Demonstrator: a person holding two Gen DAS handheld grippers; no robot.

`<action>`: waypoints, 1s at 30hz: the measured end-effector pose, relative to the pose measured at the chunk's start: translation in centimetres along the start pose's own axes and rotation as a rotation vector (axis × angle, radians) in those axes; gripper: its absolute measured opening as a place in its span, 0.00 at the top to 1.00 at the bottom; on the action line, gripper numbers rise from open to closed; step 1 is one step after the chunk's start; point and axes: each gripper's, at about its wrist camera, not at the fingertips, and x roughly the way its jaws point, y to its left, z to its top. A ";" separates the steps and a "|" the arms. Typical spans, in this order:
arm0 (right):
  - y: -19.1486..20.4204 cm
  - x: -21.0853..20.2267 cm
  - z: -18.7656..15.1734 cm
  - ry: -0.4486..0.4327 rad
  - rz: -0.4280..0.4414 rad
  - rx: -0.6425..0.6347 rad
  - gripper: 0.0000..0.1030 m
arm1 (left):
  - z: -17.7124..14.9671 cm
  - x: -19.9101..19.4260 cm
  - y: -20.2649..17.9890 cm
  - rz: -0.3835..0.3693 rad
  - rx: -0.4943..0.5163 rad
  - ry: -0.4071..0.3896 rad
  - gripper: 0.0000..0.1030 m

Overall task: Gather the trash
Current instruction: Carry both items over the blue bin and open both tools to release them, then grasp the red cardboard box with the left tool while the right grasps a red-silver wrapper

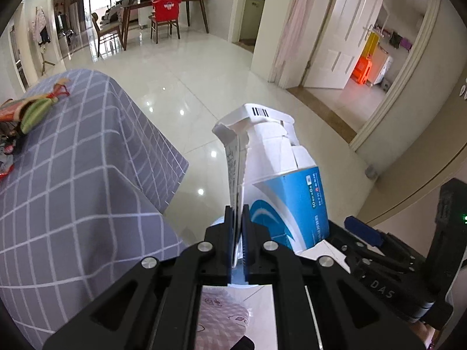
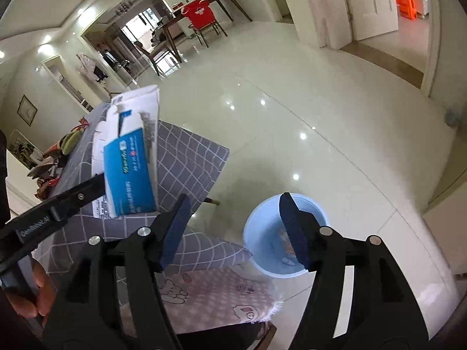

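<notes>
My left gripper [image 1: 238,215] is shut on a flattened blue and white carton [image 1: 280,175], held up in the air beside the table. The carton also shows in the right wrist view [image 2: 128,160], at the left, clamped by the left gripper's black fingers. My right gripper [image 2: 233,227] is open and empty, above a light blue bucket [image 2: 262,233] on the floor. The bucket holds some scraps. More trash [image 1: 26,110], wrappers and a green striped piece, lies on the table at the far left.
The table [image 1: 87,175] has a grey checked cloth. A chair with a pink patterned cushion [image 2: 210,294] stands below the grippers. Glossy white floor tiles [image 2: 321,116] stretch ahead. Dining table and chairs stand far back; a white door is at the right.
</notes>
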 end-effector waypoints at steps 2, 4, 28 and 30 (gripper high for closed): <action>-0.2 -0.6 -0.2 -0.008 -0.011 0.003 0.38 | -0.1 0.6 -0.4 -0.001 0.011 0.012 0.95; -0.2 -0.7 -0.2 -0.019 -0.014 0.008 0.38 | -0.2 1.0 -0.6 -0.001 0.018 0.020 0.95; -2.0 -4.8 0.3 -0.166 -0.083 0.052 0.38 | -0.3 2.9 -3.0 -0.018 0.069 0.026 0.28; -1.6 -4.6 0.3 -0.160 -0.079 0.048 0.38 | -0.3 2.4 -3.0 -0.023 0.062 0.024 0.28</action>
